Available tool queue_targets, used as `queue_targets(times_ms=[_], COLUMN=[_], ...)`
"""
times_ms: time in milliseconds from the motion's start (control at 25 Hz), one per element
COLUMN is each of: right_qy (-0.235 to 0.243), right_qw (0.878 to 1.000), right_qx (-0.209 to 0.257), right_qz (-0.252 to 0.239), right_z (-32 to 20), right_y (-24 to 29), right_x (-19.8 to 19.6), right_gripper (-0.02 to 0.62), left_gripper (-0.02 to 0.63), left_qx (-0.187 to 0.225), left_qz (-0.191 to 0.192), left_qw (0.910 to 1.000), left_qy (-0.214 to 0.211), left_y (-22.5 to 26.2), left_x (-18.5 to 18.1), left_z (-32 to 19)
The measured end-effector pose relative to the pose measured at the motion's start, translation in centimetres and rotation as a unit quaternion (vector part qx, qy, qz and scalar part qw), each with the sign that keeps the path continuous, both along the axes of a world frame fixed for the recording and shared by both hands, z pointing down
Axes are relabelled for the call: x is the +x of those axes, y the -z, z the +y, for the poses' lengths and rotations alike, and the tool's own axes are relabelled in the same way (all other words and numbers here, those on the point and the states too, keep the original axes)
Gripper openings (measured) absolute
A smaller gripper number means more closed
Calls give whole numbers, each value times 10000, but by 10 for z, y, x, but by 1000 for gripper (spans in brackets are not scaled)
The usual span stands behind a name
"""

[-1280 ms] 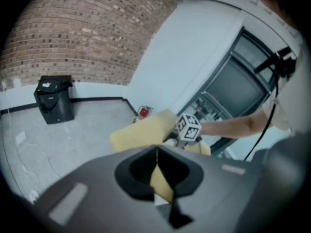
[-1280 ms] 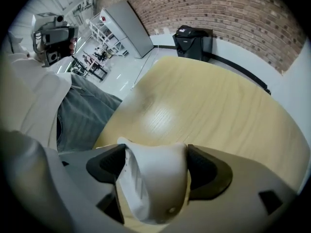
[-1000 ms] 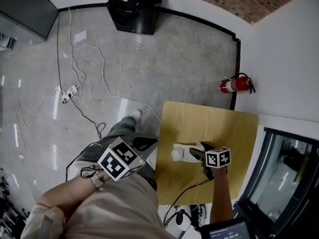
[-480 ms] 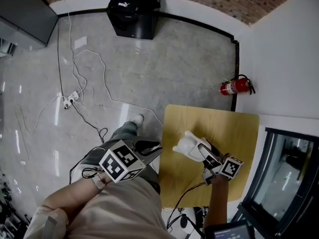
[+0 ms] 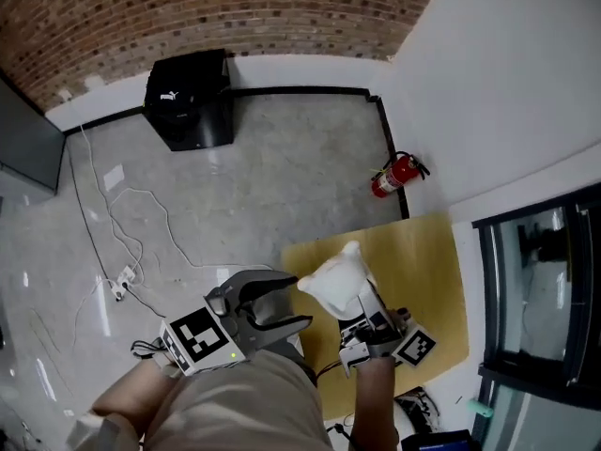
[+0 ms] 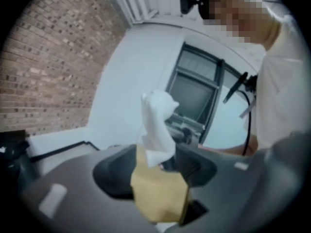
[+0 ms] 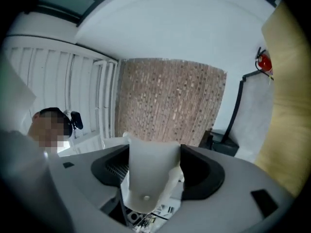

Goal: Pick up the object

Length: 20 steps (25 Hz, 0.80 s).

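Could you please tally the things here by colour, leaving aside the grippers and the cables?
White: 1, object
Red: 1, fire extinguisher
Black: 1, box
Tan: 1, table
Total: 4

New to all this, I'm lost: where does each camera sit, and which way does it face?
Head view: on the person's head, looking steeply down on the table, shirt and arms.
Left gripper view: rides the left hand-held gripper, jaws opening, gripping nothing; faces the window and shirt.
Right gripper view: rides the right hand-held gripper, shut on the white object; faces the brick wall.
Shared: all three show the white object and table.
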State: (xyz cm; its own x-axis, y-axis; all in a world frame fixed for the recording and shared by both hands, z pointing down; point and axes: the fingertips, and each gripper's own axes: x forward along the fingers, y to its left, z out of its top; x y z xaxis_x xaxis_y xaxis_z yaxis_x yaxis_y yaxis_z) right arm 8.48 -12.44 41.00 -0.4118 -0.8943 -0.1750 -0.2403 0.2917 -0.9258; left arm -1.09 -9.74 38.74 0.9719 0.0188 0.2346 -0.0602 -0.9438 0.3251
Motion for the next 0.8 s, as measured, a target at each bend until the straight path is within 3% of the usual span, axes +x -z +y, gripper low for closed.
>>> queue_targets(times_ms=[120, 280, 520, 680, 800], right_qy=[-427, -1214, -2794, -3558, -4467], right_qw=[9985, 9916, 9592, 9318, 8910], right_qx=[176, 220, 13, -63, -347], right_qz=[306, 395, 428, 714, 731], right_z=[7, 19, 71, 113, 174], right_y=[20, 35, 42, 53, 43], right_x=[-5, 9, 61, 66, 60], right_gripper=[322, 321, 321, 321, 321], left_gripper=[264, 248, 230, 230, 230], left_qx=[68, -91, -599, -723, -1003], left_qz=[597, 838, 866, 933, 880], left_qw=[9980, 9936, 9715, 9461, 9039], left_qy=[-170, -757, -2122, -3016, -4064], left_y=[40, 58, 64, 67, 58], left_x=[30, 71, 125, 134, 134], left_z=[-8, -10, 27, 65, 120])
